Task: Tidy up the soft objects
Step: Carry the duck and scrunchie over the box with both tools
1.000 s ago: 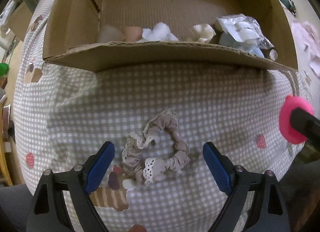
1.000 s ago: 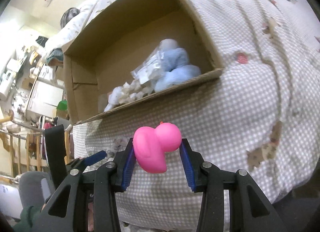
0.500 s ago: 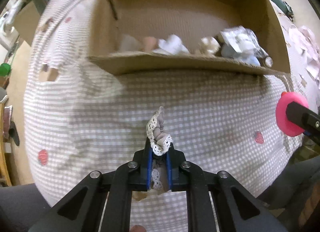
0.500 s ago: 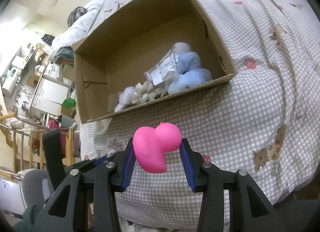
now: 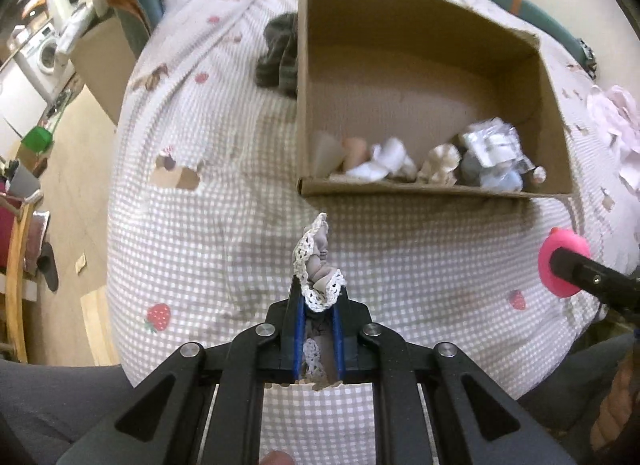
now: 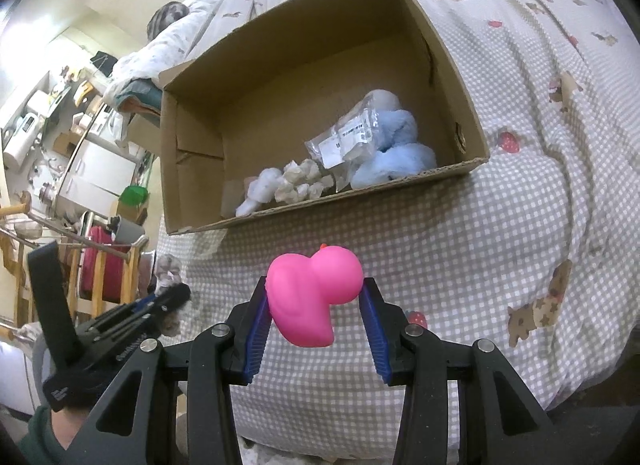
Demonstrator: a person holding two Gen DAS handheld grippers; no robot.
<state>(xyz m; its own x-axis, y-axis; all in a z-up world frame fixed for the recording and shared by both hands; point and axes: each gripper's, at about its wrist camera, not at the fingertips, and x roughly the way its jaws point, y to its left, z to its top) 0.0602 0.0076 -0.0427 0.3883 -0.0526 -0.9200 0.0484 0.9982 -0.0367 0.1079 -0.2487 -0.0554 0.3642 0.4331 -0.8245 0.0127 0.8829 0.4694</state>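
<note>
My left gripper (image 5: 317, 303) is shut on a beige scrunchie with white lace trim (image 5: 316, 265), held up above the checked bedspread (image 5: 224, 233). In the right wrist view the same gripper (image 6: 168, 297) shows at the lower left with the scrunchie (image 6: 168, 269) sticking out of it. My right gripper (image 6: 314, 305) is shut on a pink rubber duck (image 6: 312, 293); the duck (image 5: 562, 265) also appears at the right edge of the left wrist view. Ahead stands an open cardboard box (image 5: 420, 193), (image 6: 320, 205) holding several soft items along its near wall.
A dark bundle of cloth (image 5: 280, 53) lies left of the box. Blue plush and a plastic packet (image 6: 360, 141) fill the box's right end. Left of the bed are floor, a green container (image 5: 36, 141), a wooden frame (image 5: 16, 265) and appliances.
The left gripper closed on the scrunchie, which lay flat on the bedspread, and lifted it up and back from the box. The right gripper kept the duck nearly still.
</note>
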